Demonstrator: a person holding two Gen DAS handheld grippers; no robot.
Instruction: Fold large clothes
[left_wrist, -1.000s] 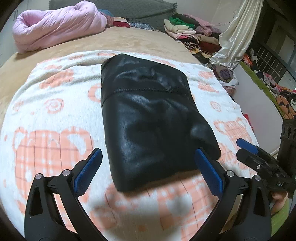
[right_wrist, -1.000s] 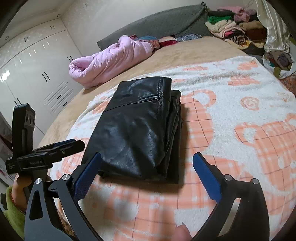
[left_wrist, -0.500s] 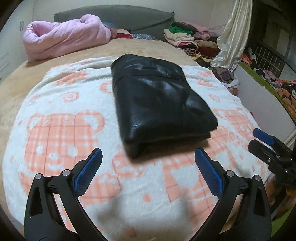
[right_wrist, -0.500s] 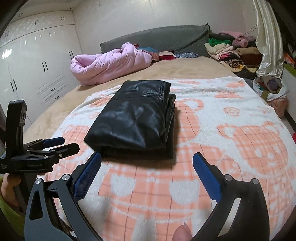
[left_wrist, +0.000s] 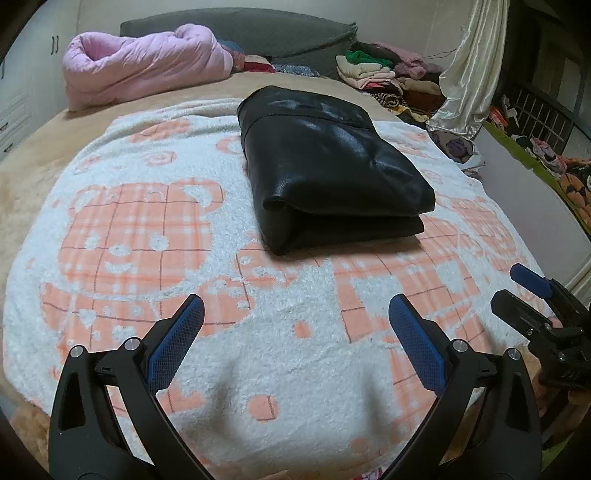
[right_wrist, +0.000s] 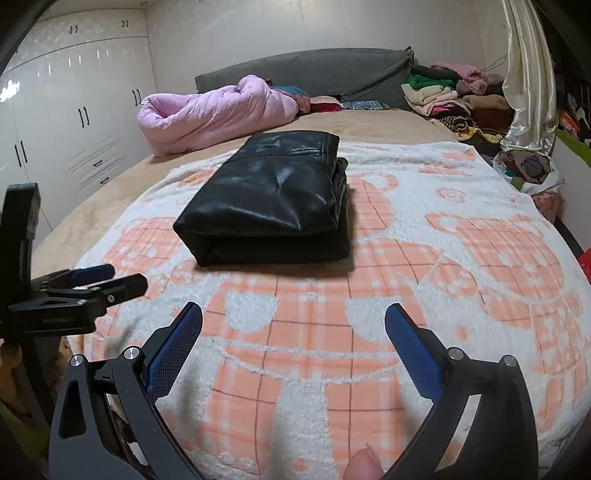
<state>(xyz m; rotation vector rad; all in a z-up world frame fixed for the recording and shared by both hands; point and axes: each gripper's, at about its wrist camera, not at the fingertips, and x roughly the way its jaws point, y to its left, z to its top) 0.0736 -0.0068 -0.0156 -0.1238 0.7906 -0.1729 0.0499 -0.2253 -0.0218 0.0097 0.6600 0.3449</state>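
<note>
A black leather garment (left_wrist: 328, 170) lies folded into a thick rectangle on the white and orange bear-print blanket (left_wrist: 155, 229) on the bed. It also shows in the right wrist view (right_wrist: 273, 195). My left gripper (left_wrist: 295, 314) is open and empty, held back from the garment's near edge. My right gripper (right_wrist: 293, 319) is open and empty, also back from the near edge. The right gripper shows at the right edge of the left wrist view (left_wrist: 532, 291). The left gripper shows at the left edge of the right wrist view (right_wrist: 92, 284).
A pink rolled duvet (left_wrist: 144, 66) lies at the head of the bed by the grey headboard (left_wrist: 258, 29). A pile of clothes (left_wrist: 384, 74) and a cream curtain (left_wrist: 469, 81) stand at the far right. White wardrobes (right_wrist: 66, 122) line the left wall.
Both grippers have pulled back from the folded garment toward the foot of the bed. The garment lies still and now sits farther away in both views.
</note>
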